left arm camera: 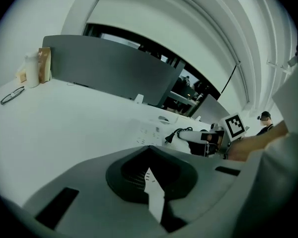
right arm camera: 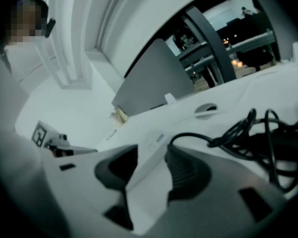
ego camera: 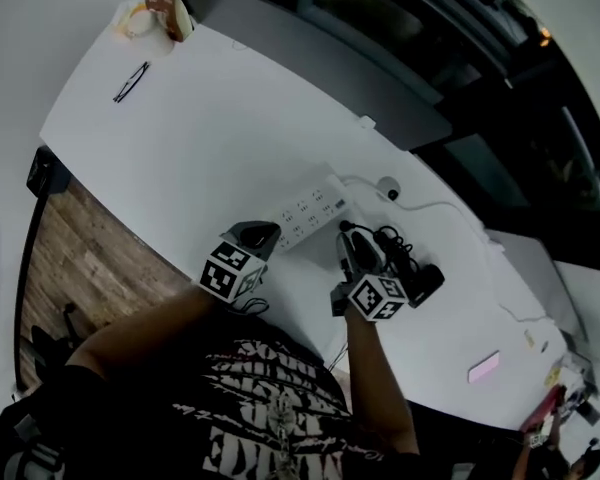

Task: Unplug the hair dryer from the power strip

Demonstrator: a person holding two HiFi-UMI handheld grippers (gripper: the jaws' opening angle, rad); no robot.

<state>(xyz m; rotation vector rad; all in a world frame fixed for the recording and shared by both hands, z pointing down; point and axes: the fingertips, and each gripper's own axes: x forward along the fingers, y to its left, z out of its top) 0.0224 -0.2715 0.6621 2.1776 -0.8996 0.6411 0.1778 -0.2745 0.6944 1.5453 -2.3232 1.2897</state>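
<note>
**Right gripper** (right arm camera: pixel 148 167): jaws spread wide with nothing between them; bare surface shows through the gap.

**Left gripper** (left arm camera: pixel 150 175): jaws pressed together to a thin sliver, holding nothing. Both grippers hang just over the white surface (ego camera: pixel 210 138), toward its near edge.

**White multi-socket power strip** (ego camera: pixel 308 216): flat on the surface just beyond the left gripper, about midway along the near edge.

**Black moulded plug** (left arm camera: pixel 170 139): at the strip's end toward the right gripper. Whether its pins are seated cannot be told.

**Black cord** (right arm camera: pixel 248 130): a loose tangle just beside the right gripper.

**Black hair dryer** (ego camera: pixel 420 280): lying at the tangle, on the side toward the surface's right edge.

**Handling (a judgement):**
- The plug is probably small and rigid, held only by socket friction. Grip its body, not the limp cord.
- The strip is probably light and likely to lift or slide, so it should be pinned down with the closed left jaws.
</note>
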